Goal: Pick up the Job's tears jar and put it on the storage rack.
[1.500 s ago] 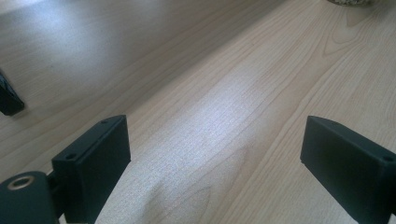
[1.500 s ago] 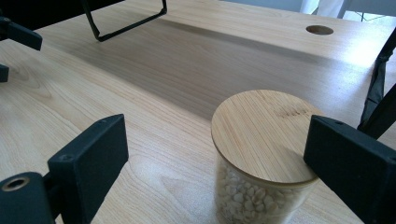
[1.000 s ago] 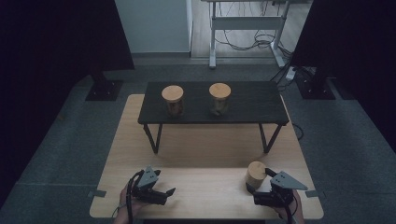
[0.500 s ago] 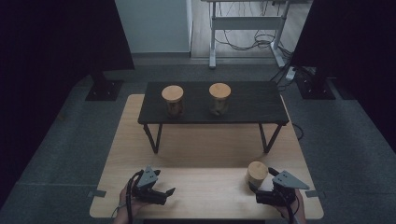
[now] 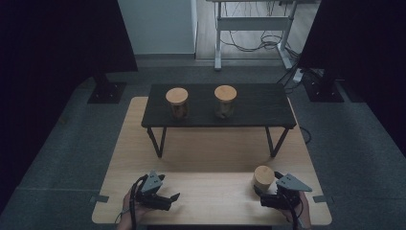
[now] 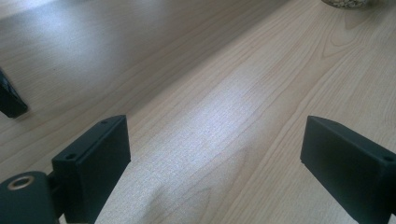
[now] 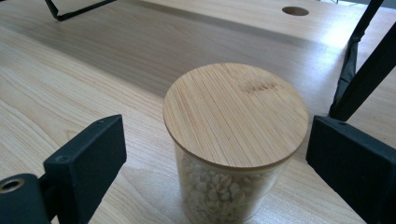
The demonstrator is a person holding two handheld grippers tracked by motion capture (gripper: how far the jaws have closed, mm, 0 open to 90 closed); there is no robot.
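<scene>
A glass jar (image 7: 236, 144) with a round bamboo lid is seen upright on the pale wooden table (image 5: 210, 153), near its front right corner. The right hand-held gripper (image 7: 219, 163) is held wide open, its black jaws standing off on either side of the jar with a clear gap to each; no contact is observed. In the high view the jar (image 5: 264, 178) stands just ahead of and slightly left of the right hand-held gripper (image 5: 269, 199), which lies low over the table edge. The jar is filled with pale, nut-like pieces, possibly peanuts; this cannot be told for certain through the glass. The left hand-held gripper (image 6: 215, 154) is likewise spread open, with bare wood grain between its jaws and nothing gripped. In the high view it (image 5: 165, 199) is found near the front left corner, well apart from the jar. Two further lidded jars (image 5: 176, 102) (image 5: 225, 100) are noted side by side on a low black bench (image 5: 258, 112) set across the far half of the table.
</scene>
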